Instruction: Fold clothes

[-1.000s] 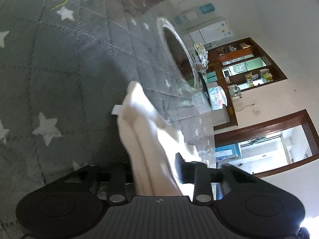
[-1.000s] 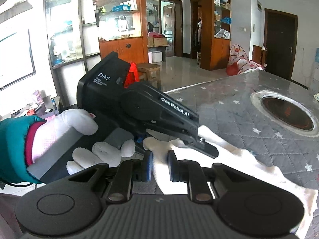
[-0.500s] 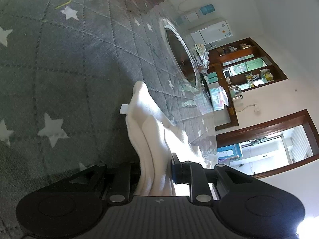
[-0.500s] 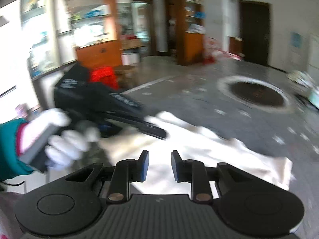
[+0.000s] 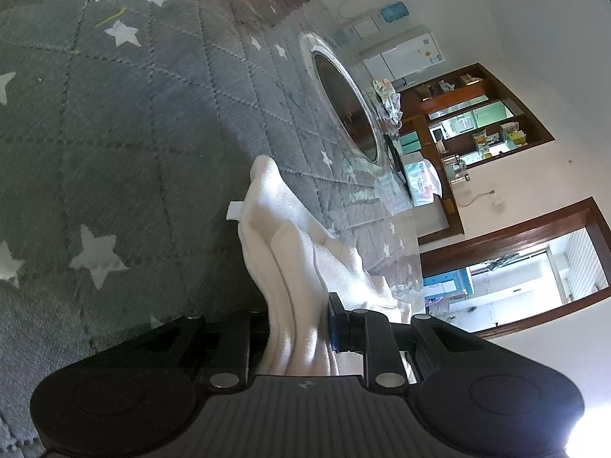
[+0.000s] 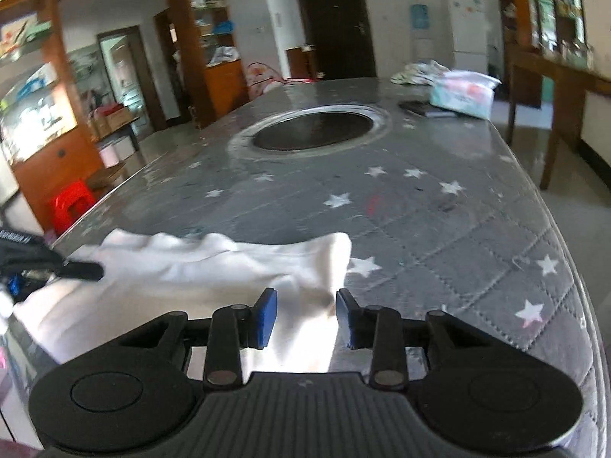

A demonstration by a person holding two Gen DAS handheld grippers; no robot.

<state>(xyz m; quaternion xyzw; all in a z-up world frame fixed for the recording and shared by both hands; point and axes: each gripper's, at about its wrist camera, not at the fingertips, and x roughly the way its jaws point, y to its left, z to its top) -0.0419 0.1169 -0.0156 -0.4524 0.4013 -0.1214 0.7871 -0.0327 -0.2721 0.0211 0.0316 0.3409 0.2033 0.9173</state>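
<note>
Right now my left gripper point(image 5: 298, 328) is clenched on a bunched end of the white garment point(image 5: 282, 252); I can see several layers of cloth pinched between its jaws, and the rest trails away across the grey starred tabletop point(image 5: 114, 133). From the right wrist view the garment point(image 6: 214, 267) lies flat near the tabletop's point(image 6: 439, 210) near edge, its far corner lying beside a printed star. My right gripper point(image 6: 305, 316) is empty and its jaws are opening, with the cloth's near edge showing in the gap below them but nothing pressed by the pads.

What worries me most is the right-hand pickup. That corner looks like more than one layer, and if I close too high I may catch only the top sheet, so the fold would come out skewed. The right view is slightly blurred, so I cannot judge exactly where the hem sits under the jaws. Closing too low could snag the quilted cover along with the garment and drag it. On the left, the grip holds a thick wad; a hard pull from the right could tug layers out unevenly or slide the cloth off the edge. The round recess point(image 6: 313, 133) in the middle is well apart from the cloth, so I see little risk there.
</note>
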